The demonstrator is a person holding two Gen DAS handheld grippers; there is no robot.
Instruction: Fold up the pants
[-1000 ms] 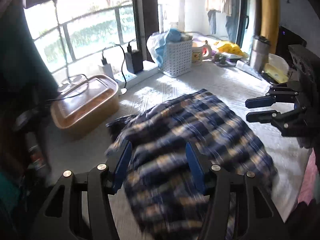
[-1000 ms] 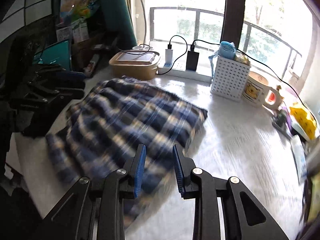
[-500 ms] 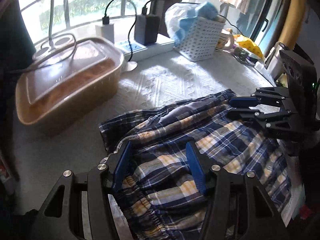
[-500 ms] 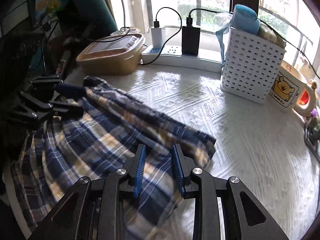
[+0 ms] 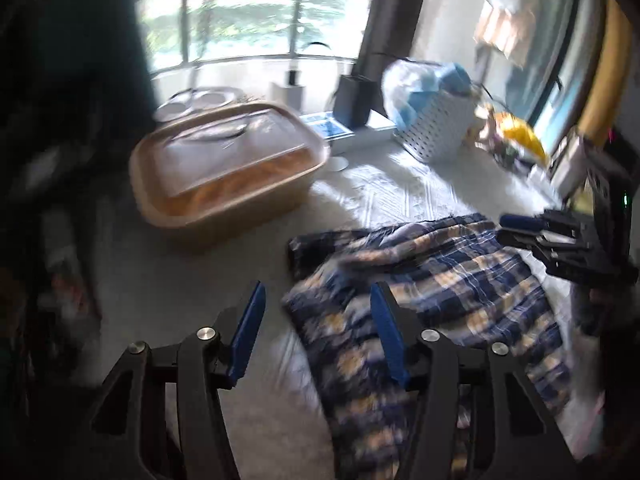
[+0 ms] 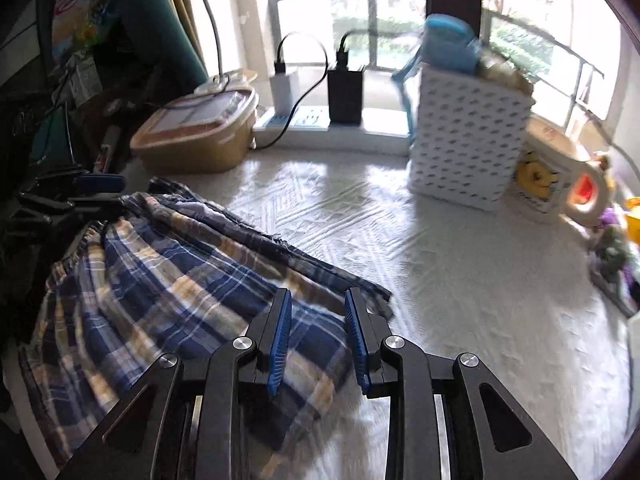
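The blue-and-tan plaid pants (image 6: 168, 280) lie crumpled on the white-covered desk (image 6: 460, 280). Left hand-held gripper (image 5: 316, 300) gapes empty at their nine-o'clock edge; right hand-held gripper (image 6: 316, 308) hovers parted, empty, above their three-o'clock end.

left gripper (image 5: 316, 304) jaws apart and empty, right gripper (image 6: 316, 312) narrower — also empty, both angled downward

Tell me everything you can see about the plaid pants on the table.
The pants are thin, soft-looking cloth in navy, white and tan plaid, with a gathered elastic waistband at one end. They lie rumpled and partly doubled over on the white textured table cover, near its front edge. Neither gripper pinches them: the left gripper hangs open at one edge, the right gripper above the other.
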